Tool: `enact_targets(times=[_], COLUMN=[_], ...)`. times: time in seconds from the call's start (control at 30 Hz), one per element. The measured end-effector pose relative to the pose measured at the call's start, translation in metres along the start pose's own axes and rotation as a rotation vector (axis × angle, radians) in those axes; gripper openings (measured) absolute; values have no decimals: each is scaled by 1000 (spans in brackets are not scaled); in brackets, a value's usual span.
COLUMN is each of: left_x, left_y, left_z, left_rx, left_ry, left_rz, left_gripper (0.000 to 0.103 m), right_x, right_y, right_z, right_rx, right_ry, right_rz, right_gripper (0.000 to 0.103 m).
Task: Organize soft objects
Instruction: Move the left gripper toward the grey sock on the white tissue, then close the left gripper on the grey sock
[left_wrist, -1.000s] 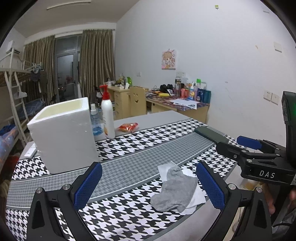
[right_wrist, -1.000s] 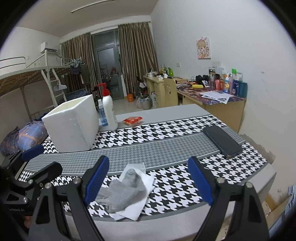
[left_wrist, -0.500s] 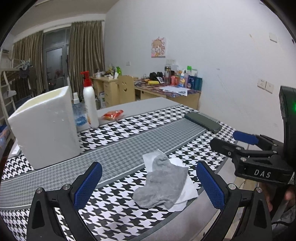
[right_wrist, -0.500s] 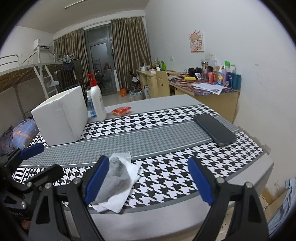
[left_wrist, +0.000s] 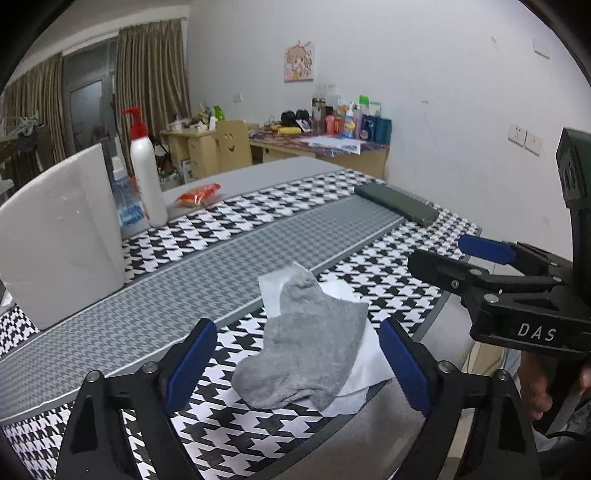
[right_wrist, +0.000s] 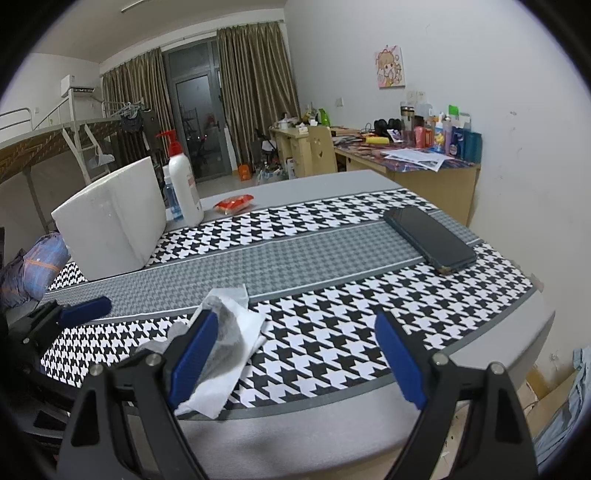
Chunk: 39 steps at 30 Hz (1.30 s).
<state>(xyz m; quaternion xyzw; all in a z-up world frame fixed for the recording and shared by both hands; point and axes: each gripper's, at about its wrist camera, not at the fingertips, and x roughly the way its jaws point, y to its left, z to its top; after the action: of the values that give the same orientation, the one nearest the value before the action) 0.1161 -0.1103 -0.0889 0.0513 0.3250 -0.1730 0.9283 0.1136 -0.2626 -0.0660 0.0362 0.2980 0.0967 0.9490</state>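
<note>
At the left of the left wrist view I have the white foam box standing on the bench, with the pump bottle and a small water bottle just behind its right edge and an orange snack packet a little further right. Lower centre is what matters: the grey sock lies crumpled on a white tissue near the bench's front edge. My left gripper is spread wide and empty, and the sock sits squarely between its blue pads. A second ago the sock lay off toward the right finger and further ahead; it now fills the gap and looks larger, so I have moved in and lined up. I judge the next move is to drop onto the sock and close, taking care not to lift the tissue with it.

Further right, the dark phone lies flat toward the far right corner, well apart from the sock. At the right edge, my right gripper hangs beside the bench, jaws spread, holding nothing. In its own view the sock has slid from the middle of the gap to behind the left finger, so that gripper has swung away and leaves the pick to the left one.
</note>
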Motion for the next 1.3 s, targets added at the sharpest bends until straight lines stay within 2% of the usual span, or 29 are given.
enact_targets(times=[0.27,0.33,0.57,0.83,1.0,1.1,1.3], left_x=[17,20,32,38,31,22,7], left_y=[-3,-3,-9,-9,-6,-1,9], left_z=[-6,-6,-9,-12,-10,-6,2], left_rx=[10,10,29,25,9,-17,-47], left_ry=[63,78,118,159,148,125,72], left_rz=[-10,-20,-31,-48,-81,-112,-97], left_gripper=[73,65,50,14,6,5,5], right_x=[10,13,18,21,21,20,17], right_y=[-3,-5,-9,-12,-14,-14,-10], right_z=[-5,-6,-10,-14,-14,-14,-9], right_rx=[10,13,31,43,51,55,52], right_ry=[29,36,51,65,65,71,58], right_rz=[9,9,11,15,14,16,28], right_gripper=[90,90,90,90,90,90,90])
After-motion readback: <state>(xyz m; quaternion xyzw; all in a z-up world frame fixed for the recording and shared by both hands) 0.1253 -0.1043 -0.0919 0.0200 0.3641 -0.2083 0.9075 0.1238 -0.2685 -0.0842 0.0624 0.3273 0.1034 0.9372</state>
